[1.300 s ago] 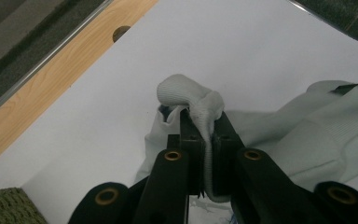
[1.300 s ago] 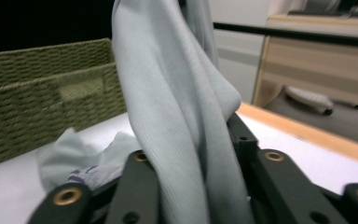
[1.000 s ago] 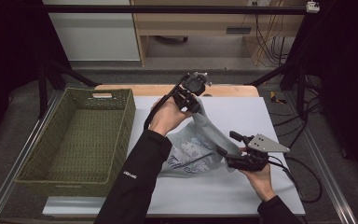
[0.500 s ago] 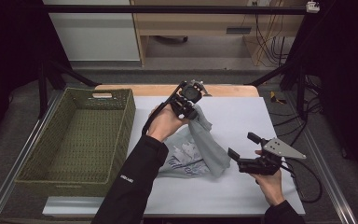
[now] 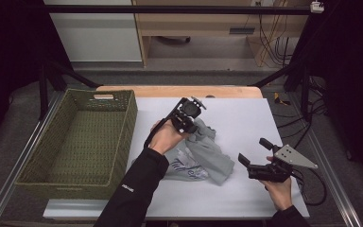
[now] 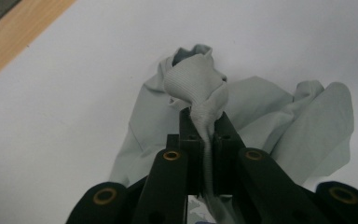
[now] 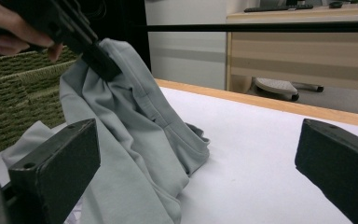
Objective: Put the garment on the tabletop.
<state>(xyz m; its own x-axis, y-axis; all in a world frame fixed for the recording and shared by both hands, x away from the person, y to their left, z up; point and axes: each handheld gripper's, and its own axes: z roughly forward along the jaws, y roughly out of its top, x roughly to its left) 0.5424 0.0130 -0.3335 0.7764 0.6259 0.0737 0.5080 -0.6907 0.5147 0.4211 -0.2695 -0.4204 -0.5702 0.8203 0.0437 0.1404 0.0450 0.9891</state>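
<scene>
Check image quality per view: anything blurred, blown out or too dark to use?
High view: sharp and evenly lit on the white table; the surroundings fall into dark shadow. Left gripper view: the table is bright, near washed out; the fingers are soft, the grey garment clear. Right gripper view: its own fingers are close and blurred, and the garment slightly soft.

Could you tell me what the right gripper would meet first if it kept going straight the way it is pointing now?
Most likely the grey garment. The right gripper, jaws wide open, points across the table toward the cloth, which the left gripper holds pinched and lifted. Depth is unclear, but nothing seems to lie between them.
</scene>
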